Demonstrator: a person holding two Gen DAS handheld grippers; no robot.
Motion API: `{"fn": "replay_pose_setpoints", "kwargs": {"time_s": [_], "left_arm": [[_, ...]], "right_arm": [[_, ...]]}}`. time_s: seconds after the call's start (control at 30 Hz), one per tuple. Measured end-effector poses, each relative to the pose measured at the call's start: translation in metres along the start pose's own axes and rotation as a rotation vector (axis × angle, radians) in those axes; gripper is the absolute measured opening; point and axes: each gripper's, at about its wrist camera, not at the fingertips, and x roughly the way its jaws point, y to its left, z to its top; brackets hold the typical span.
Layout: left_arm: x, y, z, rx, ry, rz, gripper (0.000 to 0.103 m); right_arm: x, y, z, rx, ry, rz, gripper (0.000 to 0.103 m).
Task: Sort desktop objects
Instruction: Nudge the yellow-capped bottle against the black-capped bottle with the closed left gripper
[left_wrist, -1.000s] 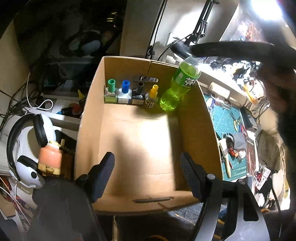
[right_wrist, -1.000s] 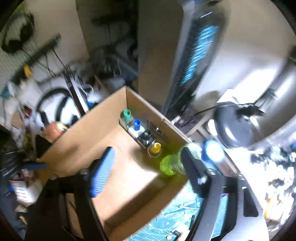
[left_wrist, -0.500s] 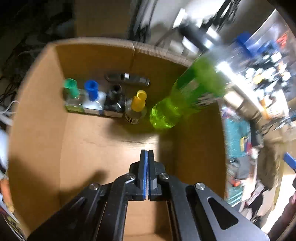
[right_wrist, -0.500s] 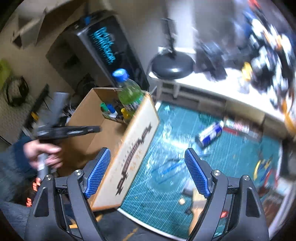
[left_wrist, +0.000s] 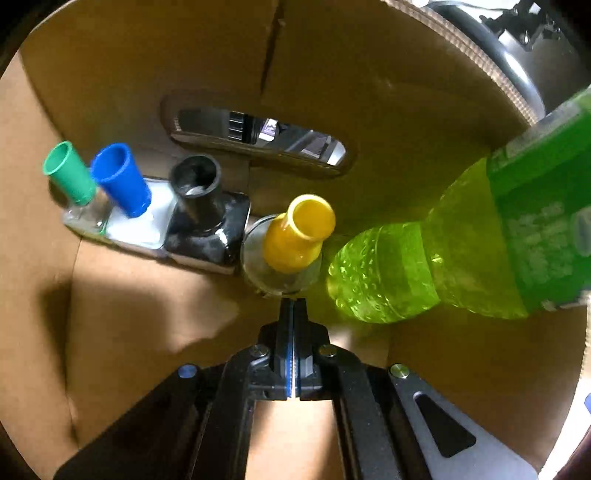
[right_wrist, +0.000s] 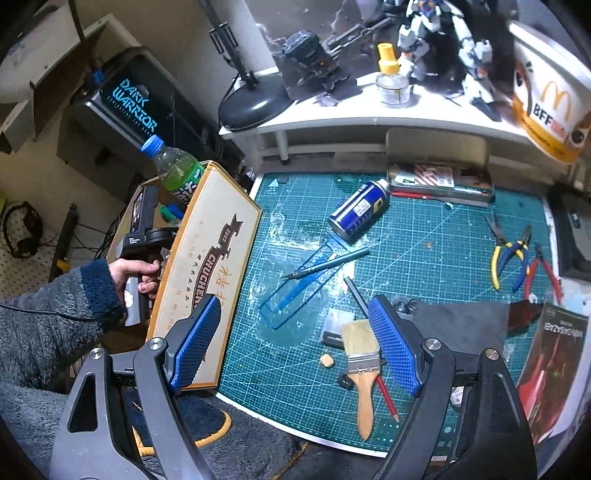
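In the left wrist view my left gripper (left_wrist: 293, 306) is shut with nothing in it, low inside the cardboard box (left_wrist: 122, 295). Its tips sit just short of a yellow-capped glass bottle (left_wrist: 299, 236). Beside that bottle stand a black one (left_wrist: 201, 221), a blue-capped one (left_wrist: 122, 181) and a green-capped one (left_wrist: 68, 173). A green soda bottle (left_wrist: 461, 251) leans at the right. My right gripper (right_wrist: 295, 304) hangs open and empty over the green cutting mat (right_wrist: 424, 266), above a blue spray can (right_wrist: 360, 210), a hobby knife (right_wrist: 328, 263) and a paintbrush (right_wrist: 364, 365).
The box (right_wrist: 207, 266) stands at the mat's left edge, with a hand (right_wrist: 136, 273) holding the left gripper in it. Pliers (right_wrist: 509, 251) lie at the right. A yellow-capped bottle (right_wrist: 391, 81) and model figures stand on the white shelf (right_wrist: 332, 118). A metallic bar (left_wrist: 258, 140) lies at the box's back.
My left gripper shut and dropped into the box, close to the yellow-capped bottle. My right gripper swung away from the box to above the cutting mat, still open.
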Motion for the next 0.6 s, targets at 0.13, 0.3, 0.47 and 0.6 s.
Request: {"fn": "replay_pose_setpoints", "kwargs": {"time_s": [0.13, 0.3, 0.47, 0.6], "left_arm": [[0.008, -0.002, -0.001, -0.006, 0.009, -0.001, 0.0], [0.012, -0.004, 0.0, -0.002, 0.011, -0.017, 0.0], [0.011, -0.011, -0.004, 0.033, 0.016, -0.006, 0.0], [0.003, -0.017, -0.012, 0.062, 0.041, 0.024, 0.0]], "right_arm": [[0.003, 0.006, -0.002, -0.002, 0.012, -0.008, 0.081], [0.007, 0.018, -0.006, -0.016, 0.027, -0.011, 0.081], [0.012, 0.027, -0.009, -0.019, 0.046, -0.02, 0.081], [0.013, 0.035, -0.01, -0.025, 0.052, -0.024, 0.081]]}}
